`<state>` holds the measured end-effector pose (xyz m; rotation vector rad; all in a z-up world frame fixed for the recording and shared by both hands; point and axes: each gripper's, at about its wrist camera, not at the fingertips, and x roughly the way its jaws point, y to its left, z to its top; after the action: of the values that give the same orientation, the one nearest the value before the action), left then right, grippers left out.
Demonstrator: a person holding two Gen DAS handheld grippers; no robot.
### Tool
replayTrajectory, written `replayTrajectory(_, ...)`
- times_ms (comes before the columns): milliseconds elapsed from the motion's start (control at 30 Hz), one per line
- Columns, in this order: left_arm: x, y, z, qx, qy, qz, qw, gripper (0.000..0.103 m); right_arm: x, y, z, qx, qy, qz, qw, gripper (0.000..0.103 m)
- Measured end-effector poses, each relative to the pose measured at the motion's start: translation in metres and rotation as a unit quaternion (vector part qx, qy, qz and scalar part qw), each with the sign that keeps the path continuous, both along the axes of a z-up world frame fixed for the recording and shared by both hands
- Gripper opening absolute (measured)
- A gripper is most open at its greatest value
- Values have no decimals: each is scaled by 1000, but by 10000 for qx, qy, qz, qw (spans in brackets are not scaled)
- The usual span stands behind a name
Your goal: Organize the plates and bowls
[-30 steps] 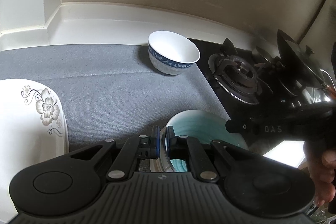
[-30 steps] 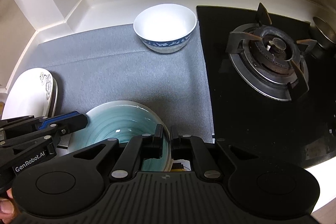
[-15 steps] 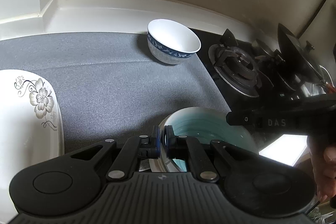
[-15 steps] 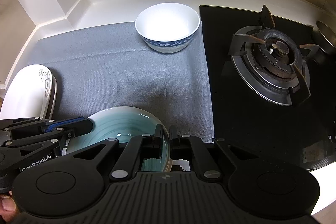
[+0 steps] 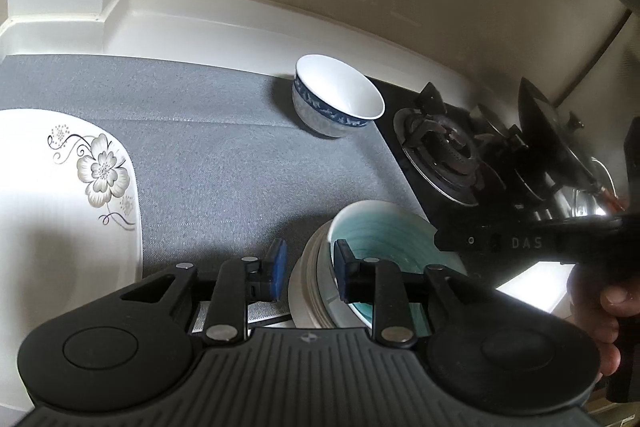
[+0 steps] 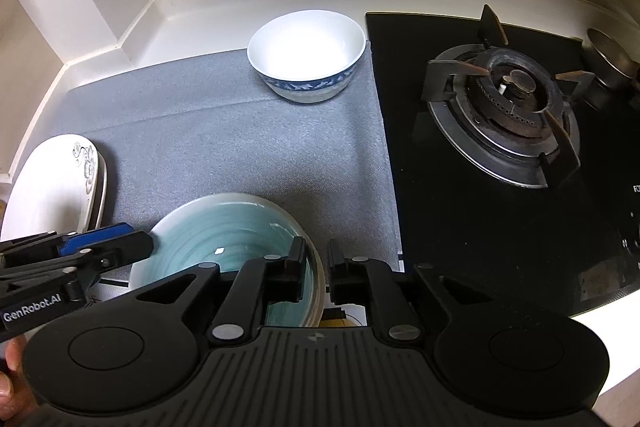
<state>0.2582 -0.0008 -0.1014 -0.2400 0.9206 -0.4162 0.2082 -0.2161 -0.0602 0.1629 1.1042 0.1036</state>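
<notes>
Lying leftmost on the grey mat (image 6: 240, 155): flowered plate (image 5: 60, 211). Left gripper (image 5: 308, 267), level, fingers spread astride the teal bowl (image 6: 224, 239) rim at the mat's near edge. Right gripper (image 6: 316, 273), likewise parted across the opposite rim. Blue-banded bowl (image 6: 306, 55) beyond; stove (image 6: 500, 107) rightmost.

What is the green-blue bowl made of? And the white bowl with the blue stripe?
The teal bowl looks like glazed ceramic: its inside is shiny, with bright glints and swirled color. The white bowl looks like glazed porcelain or similar china: smooth, glossy white with a printed blue band. Hard plastic can't be fully ruled out.
</notes>
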Motion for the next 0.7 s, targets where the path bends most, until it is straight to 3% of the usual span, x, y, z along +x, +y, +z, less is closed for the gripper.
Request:
replayTrajectory(333,-6,-4,6,90,-139,-246,9996,20,-14,-1,-3,107,-105,-169,9997,12)
replayTrajectory(500,-10,0,1,-112,147,-430,9989,21,-22,-3,-2,203,13,-129,9997,12)
replayTrajectory(700,-16,-12,0,149,-30,-549,9984,14,-29,0,-7,257,-83,-87,9996,9)
